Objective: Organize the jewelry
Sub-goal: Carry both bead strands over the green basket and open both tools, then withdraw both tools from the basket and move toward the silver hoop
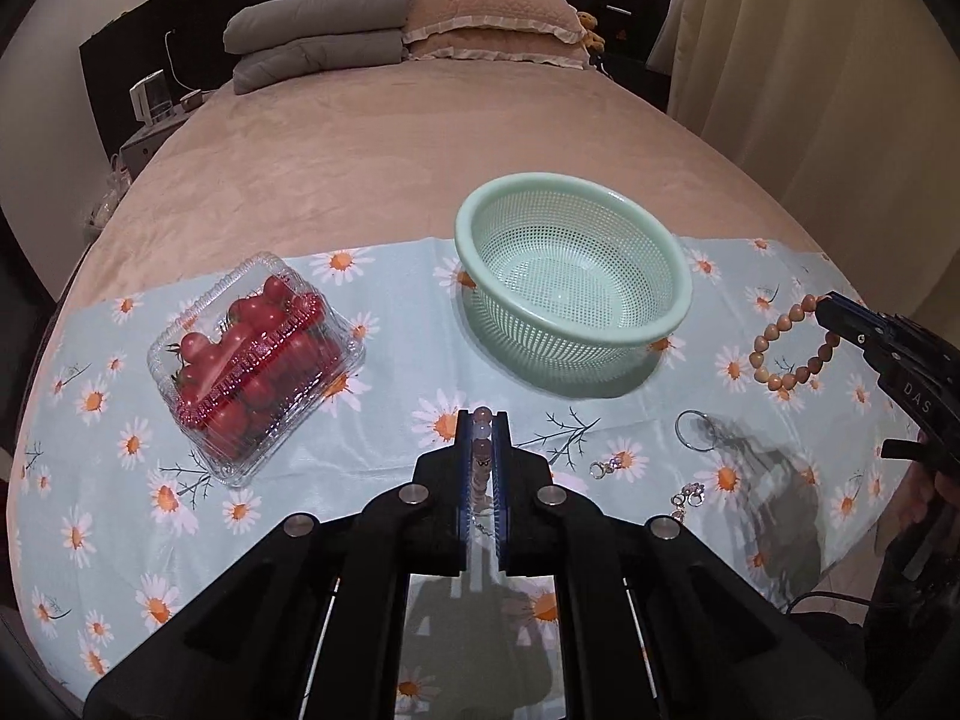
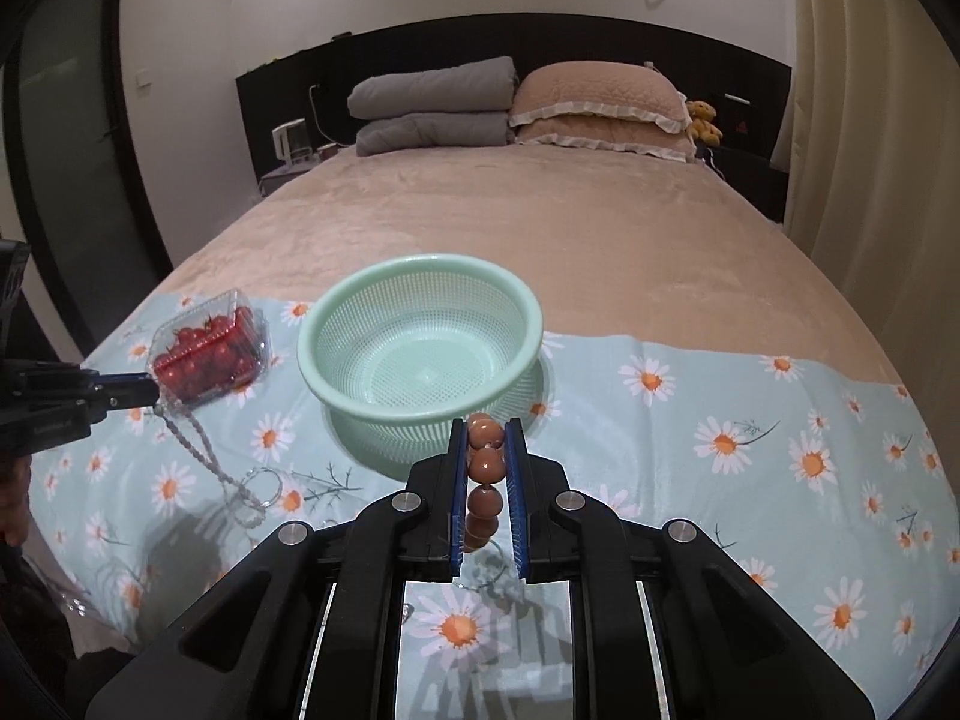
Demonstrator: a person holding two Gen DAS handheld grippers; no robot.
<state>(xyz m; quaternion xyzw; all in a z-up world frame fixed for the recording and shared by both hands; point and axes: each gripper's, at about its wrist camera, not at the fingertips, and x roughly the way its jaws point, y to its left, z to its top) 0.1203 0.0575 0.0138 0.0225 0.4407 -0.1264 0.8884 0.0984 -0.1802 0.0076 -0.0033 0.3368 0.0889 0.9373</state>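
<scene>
My left gripper is shut on a pale beaded necklace; in the right wrist view this gripper holds the necklace with its chain trailing down to the cloth. My right gripper is shut on a brown wooden bead bracelet, just in front of the mint green basket. In the left wrist view this gripper holds the bracelet lifted right of the basket. A silver ring and small earrings lie on the cloth.
A clear plastic box of cherry tomatoes sits left of the basket on the daisy-print cloth. More small silver pieces lie near the front right. The cloth covers the foot of a bed with pillows at its head.
</scene>
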